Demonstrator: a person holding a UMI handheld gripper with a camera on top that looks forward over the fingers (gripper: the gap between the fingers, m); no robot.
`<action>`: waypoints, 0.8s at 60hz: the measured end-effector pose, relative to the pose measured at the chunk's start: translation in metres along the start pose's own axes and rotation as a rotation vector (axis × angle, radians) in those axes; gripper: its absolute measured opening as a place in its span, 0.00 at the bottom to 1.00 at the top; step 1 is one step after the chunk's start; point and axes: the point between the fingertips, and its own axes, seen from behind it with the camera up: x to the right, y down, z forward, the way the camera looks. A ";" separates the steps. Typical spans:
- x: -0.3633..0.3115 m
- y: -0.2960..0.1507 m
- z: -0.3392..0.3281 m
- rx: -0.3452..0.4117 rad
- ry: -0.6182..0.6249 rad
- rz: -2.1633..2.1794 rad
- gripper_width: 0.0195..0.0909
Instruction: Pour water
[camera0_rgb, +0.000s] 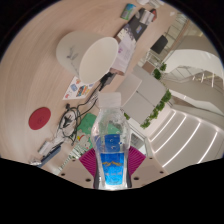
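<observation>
Jaws clenched on water bottle (112, 140), pink pads (88, 160) pressing both sides of lower body. Bottle clear plastic, white cap, blue label, roughly upright, lifted high above floor. Far below: round white surface (85, 52), red round mat (39, 118) on pale floor, cable tangle (68, 120) near it, white staircase (185, 120) with green plants (152, 112) alongside.

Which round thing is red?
The small flat disc beside the bottle, which the hand-held gripper grips; the bigger round thing beyond is white.
</observation>
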 end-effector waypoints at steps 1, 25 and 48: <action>0.004 -0.003 -0.005 0.006 0.001 -0.046 0.24; 0.006 -0.025 0.001 0.038 -0.044 -0.014 0.23; 0.041 0.021 0.006 0.298 -0.174 1.935 0.32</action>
